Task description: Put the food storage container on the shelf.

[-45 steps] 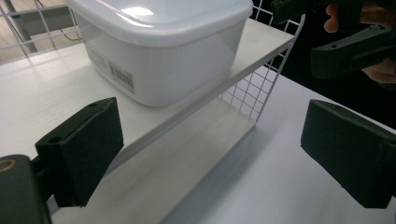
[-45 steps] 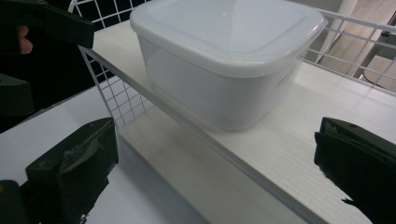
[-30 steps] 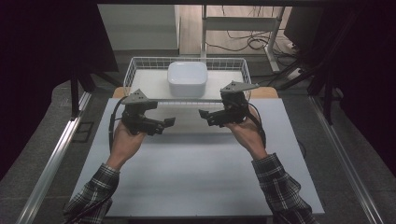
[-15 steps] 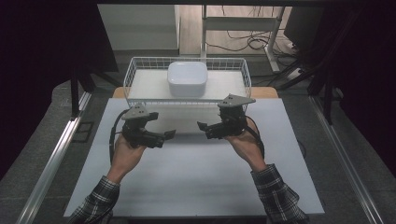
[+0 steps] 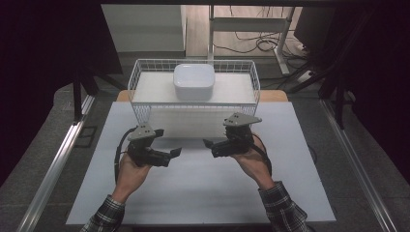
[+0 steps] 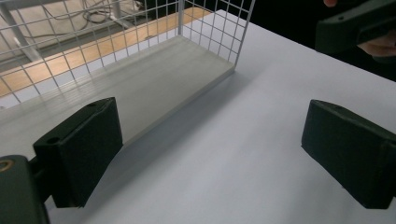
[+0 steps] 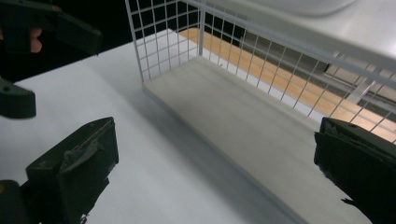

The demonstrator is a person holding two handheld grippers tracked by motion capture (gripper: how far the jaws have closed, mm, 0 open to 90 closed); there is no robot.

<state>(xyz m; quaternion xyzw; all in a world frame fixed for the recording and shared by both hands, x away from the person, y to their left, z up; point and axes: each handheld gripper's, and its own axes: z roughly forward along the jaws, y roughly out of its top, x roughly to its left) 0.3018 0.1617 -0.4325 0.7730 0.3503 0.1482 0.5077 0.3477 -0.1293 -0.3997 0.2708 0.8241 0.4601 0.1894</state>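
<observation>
Wire basket (image 5: 193,92) stands at the far edge of the white tabletop (image 5: 203,193), with a white lidded box (image 5: 194,81) resting on its upper shelf. Both hands have drawn back toward the person since a second ago, when they were close against the basket's front. The left gripper (image 5: 175,152) and right gripper (image 5: 208,143) now hover over bare tabletop, well short of the basket, fingers (image 6: 84,149) spread wide and holding nothing. That retreat suggests a pause or reset, not a grasp.
</observation>
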